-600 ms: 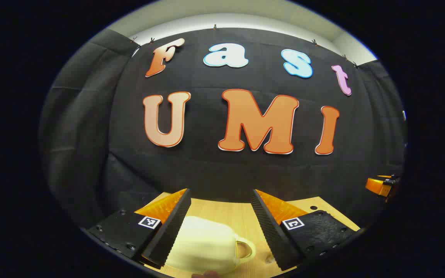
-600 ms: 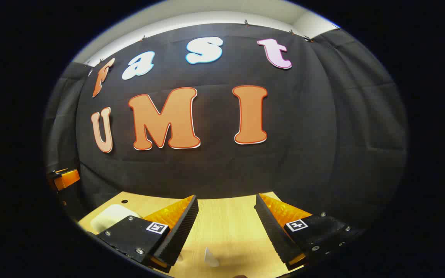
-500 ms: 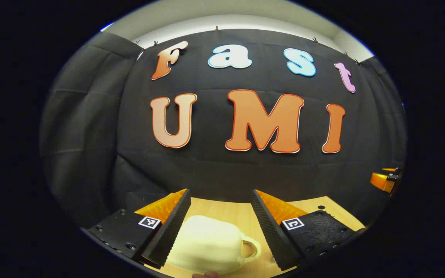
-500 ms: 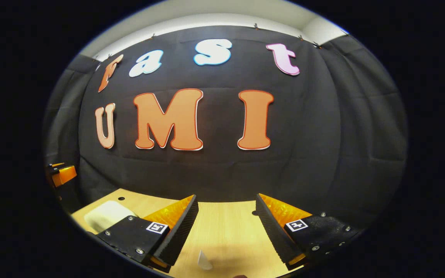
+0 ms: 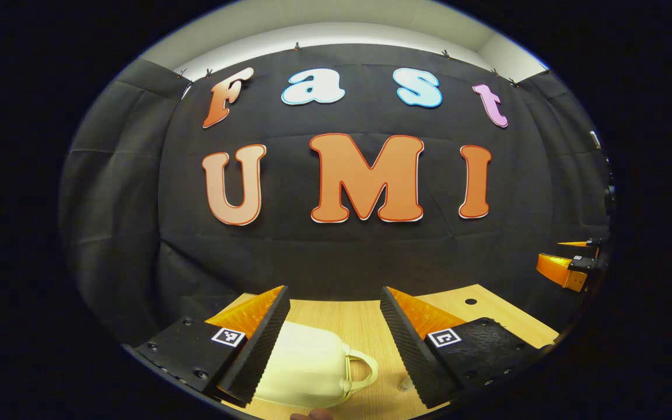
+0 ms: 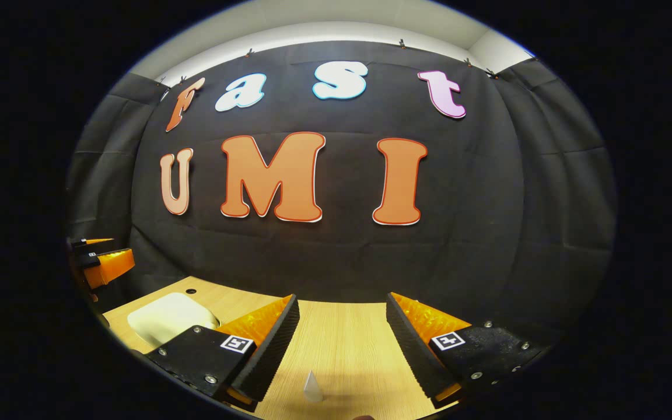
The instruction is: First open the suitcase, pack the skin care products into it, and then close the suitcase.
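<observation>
A small cream suitcase (image 5: pixel 307 367) with a loop handle (image 5: pixel 362 370) on its right side lies closed on the wooden table (image 5: pixel 347 318). My left gripper (image 5: pixel 335 344) hovers over it, open, with its fingers spread to either side and touching nothing. In the right gripper view the same suitcase (image 6: pixel 167 318) sits at the far left of the table. My right gripper (image 6: pixel 342 350) is open above bare wood, and a small white pointed item (image 6: pixel 311 388) stands just below and between its fingers. The right gripper (image 5: pixel 569 265) also appears at the right edge of the left gripper view.
The black cloth wall stands close behind the table's far edge. Small round holes (image 5: pixel 470 301) mark the tabletop near that edge. The left gripper (image 6: pixel 102 262) pokes in at the left edge of the right gripper view.
Both views have swung slightly sideways. The suitcase now sits a little further left between my left fingers, and the white item has shifted slightly under my right gripper. Both grippers stay open.
</observation>
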Available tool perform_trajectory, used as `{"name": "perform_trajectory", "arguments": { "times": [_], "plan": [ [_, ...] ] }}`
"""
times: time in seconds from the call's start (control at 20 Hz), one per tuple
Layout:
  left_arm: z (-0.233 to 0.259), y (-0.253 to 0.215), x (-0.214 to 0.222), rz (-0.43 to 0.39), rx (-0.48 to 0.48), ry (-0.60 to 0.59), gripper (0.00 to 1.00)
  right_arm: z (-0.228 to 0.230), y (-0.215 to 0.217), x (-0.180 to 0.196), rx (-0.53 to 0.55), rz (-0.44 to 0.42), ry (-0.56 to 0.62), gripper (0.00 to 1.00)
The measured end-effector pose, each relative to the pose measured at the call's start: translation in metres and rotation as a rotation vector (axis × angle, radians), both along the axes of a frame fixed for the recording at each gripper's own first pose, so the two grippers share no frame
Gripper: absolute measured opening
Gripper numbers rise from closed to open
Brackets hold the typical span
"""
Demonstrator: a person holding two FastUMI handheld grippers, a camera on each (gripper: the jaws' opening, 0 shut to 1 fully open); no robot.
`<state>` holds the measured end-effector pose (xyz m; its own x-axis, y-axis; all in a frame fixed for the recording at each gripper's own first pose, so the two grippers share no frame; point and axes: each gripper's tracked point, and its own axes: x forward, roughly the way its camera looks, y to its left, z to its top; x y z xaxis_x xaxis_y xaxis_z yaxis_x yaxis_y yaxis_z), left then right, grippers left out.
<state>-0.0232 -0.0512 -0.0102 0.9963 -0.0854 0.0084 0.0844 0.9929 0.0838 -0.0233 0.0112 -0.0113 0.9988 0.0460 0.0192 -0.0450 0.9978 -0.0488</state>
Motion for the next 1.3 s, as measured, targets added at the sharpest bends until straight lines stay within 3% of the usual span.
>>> {"name": "perform_trajectory", "arguments": {
  "times": [0.1, 0.15, 0.2, 0.55, 0.6, 0.65, 0.95, 1.15, 1.3],
  "plan": [
    [-0.001, 0.005, 0.002, 0.014, 0.002, -0.010, 0.98, 0.002, -0.003, -0.005, 0.007, -0.013, -0.014, 0.95],
    [-0.001, 0.007, 0.001, 0.021, 0.004, -0.012, 0.98, 0.002, -0.005, -0.007, 0.003, -0.018, -0.015, 1.00],
    [-0.005, 0.010, 0.000, 0.032, 0.005, -0.007, 0.98, 0.001, -0.005, -0.008, -0.004, -0.017, -0.013, 0.95],
    [-0.006, 0.024, -0.010, 0.050, 0.023, -0.009, 0.98, -0.007, 0.003, -0.012, -0.013, -0.023, 0.017, 0.95],
    [-0.010, 0.025, -0.010, 0.046, 0.042, -0.009, 0.98, -0.010, 0.005, -0.013, -0.011, -0.026, 0.023, 1.00],
    [-0.013, 0.025, -0.010, 0.047, 0.075, -0.011, 0.98, -0.014, 0.008, -0.014, -0.011, -0.026, 0.034, 0.95],
    [-0.060, -0.002, -0.008, 0.004, 0.393, 0.009, 1.00, -0.030, 0.004, -0.020, -0.055, -0.033, 0.059, 0.96],
    [-0.114, -0.023, -0.006, -0.041, 0.639, 0.047, 0.99, -0.046, -0.017, -0.018, -0.026, -0.074, 0.109, 0.96],
    [-0.161, -0.037, -0.006, -0.100, 0.769, 0.093, 0.99, -0.062, -0.033, -0.019, -0.005, -0.109, 0.150, 0.96]
  ]
}}
